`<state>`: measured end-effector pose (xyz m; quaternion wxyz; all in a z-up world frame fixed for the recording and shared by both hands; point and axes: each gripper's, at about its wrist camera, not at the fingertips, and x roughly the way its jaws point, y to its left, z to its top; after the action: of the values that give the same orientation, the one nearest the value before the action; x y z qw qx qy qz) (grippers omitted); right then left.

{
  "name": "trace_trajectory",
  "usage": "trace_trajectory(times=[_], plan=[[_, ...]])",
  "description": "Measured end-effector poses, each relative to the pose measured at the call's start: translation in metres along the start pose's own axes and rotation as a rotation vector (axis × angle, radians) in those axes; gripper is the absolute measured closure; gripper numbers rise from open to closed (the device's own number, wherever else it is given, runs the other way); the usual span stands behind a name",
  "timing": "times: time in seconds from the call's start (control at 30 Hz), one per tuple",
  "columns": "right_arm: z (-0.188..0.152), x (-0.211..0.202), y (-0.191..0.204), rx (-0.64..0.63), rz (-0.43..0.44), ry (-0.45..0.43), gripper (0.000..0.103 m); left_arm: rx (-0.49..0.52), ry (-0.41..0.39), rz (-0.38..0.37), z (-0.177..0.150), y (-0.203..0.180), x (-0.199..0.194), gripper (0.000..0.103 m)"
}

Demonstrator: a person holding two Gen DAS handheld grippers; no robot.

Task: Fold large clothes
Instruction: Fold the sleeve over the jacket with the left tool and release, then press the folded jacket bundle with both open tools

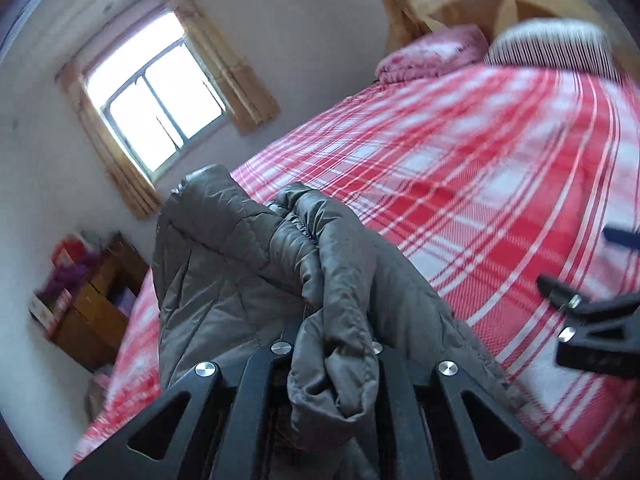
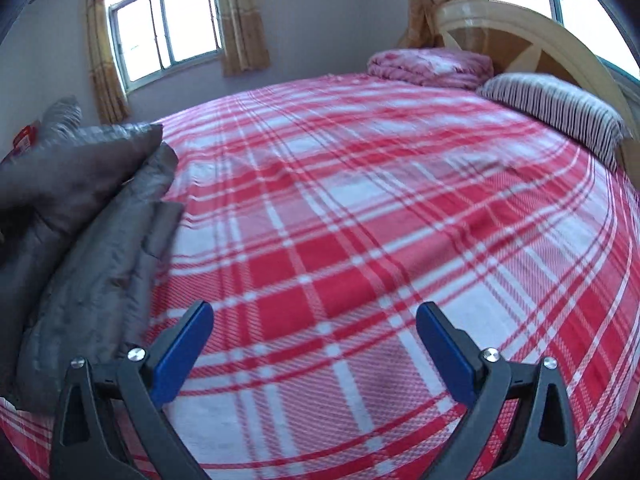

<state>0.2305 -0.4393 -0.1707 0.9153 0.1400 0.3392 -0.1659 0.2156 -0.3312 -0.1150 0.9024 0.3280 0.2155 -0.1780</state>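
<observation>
A grey padded jacket (image 1: 240, 264) lies bunched at the near left part of the red-and-white plaid bed (image 1: 460, 184). My left gripper (image 1: 332, 344) is shut on a fold of the jacket and holds it up; the fabric hides the fingertips. In the right wrist view the jacket (image 2: 88, 216) lies at the left of the bed (image 2: 360, 220). My right gripper (image 2: 316, 344) is open and empty over bare bedsheet, to the right of the jacket. It also shows at the right edge of the left wrist view (image 1: 592, 320).
A pink folded quilt (image 2: 432, 66) and a striped pillow (image 2: 556, 112) lie at the head of the bed by the wooden headboard (image 2: 520, 36). A curtained window (image 2: 164, 28) is in the far wall. A wooden cabinet (image 1: 96, 312) stands beside the bed.
</observation>
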Motion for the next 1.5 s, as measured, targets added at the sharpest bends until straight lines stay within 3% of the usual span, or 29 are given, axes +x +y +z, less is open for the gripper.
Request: trace_trajectory(times=[0.17,0.2,0.23,0.27,0.3,0.33,0.4,0.5,0.57,0.7,0.83,0.9,0.97,1.07,1.13,1.2,1.27,1.37,1.5], plan=[[0.002,0.005,-0.013,0.032,-0.002,0.018,0.000,0.001,-0.007,0.026,0.011,0.001,-0.025,0.084],[0.003,0.004,-0.015,0.036,-0.009,0.017,0.000,-0.029,-0.028,0.014,0.015,0.009,-0.038,0.072],[0.005,0.004,-0.018,0.041,-0.013,0.017,0.000,-0.050,-0.045,0.001,0.017,0.016,-0.048,0.050],[0.006,0.003,-0.020,0.043,-0.019,0.015,0.000,-0.079,-0.079,-0.005,0.020,0.029,-0.065,0.036],[0.009,0.001,-0.022,0.041,-0.030,0.007,0.000,-0.102,-0.108,0.009,0.021,0.039,-0.077,0.009],[0.013,-0.003,-0.022,0.034,-0.042,-0.001,0.000,-0.125,-0.136,0.030,0.022,0.048,-0.085,0.004],[0.021,-0.009,-0.020,0.017,-0.051,-0.010,0.000,-0.176,-0.155,0.097,0.022,0.076,-0.097,0.004],[0.048,-0.030,-0.006,-0.025,-0.061,-0.047,0.007,-0.283,-0.083,0.220,0.015,0.123,-0.083,0.003],[0.072,-0.049,0.015,-0.068,-0.054,-0.082,0.012,-0.372,0.050,0.373,-0.002,0.163,-0.046,0.003],[0.110,-0.083,0.077,-0.179,-0.028,-0.156,0.012,-0.544,0.282,0.495,-0.044,0.228,0.025,0.003],[0.137,-0.107,0.181,-0.352,0.029,-0.197,0.013,-0.708,0.400,0.492,-0.084,0.261,0.064,0.003],[0.141,-0.104,0.228,-0.412,0.080,-0.174,0.017,-0.762,0.432,0.478,-0.095,0.267,0.078,0.003],[0.142,-0.090,0.272,-0.460,0.097,-0.140,0.027,-0.769,0.436,0.480,-0.101,0.269,0.084,0.003],[0.137,-0.062,0.317,-0.497,0.113,-0.122,0.032,-0.776,0.415,0.448,-0.098,0.268,0.093,0.003],[0.129,-0.046,0.331,-0.516,0.148,-0.130,0.039,-0.767,0.398,0.423,-0.093,0.267,0.098,0.003],[0.120,-0.027,0.334,-0.536,0.130,-0.109,0.041,-0.771,0.368,0.392,-0.084,0.264,0.101,0.003],[0.113,-0.009,0.319,-0.523,0.138,-0.074,0.046,-0.762,0.343,0.369,-0.076,0.259,0.108,0.003],[0.108,0.006,0.295,-0.505,0.081,-0.055,0.046,-0.715,0.312,0.352,-0.054,0.241,0.115,0.003],[0.104,0.016,0.249,-0.419,0.071,-0.022,0.046,-0.653,0.273,0.309,-0.024,0.211,0.119,0.003]])
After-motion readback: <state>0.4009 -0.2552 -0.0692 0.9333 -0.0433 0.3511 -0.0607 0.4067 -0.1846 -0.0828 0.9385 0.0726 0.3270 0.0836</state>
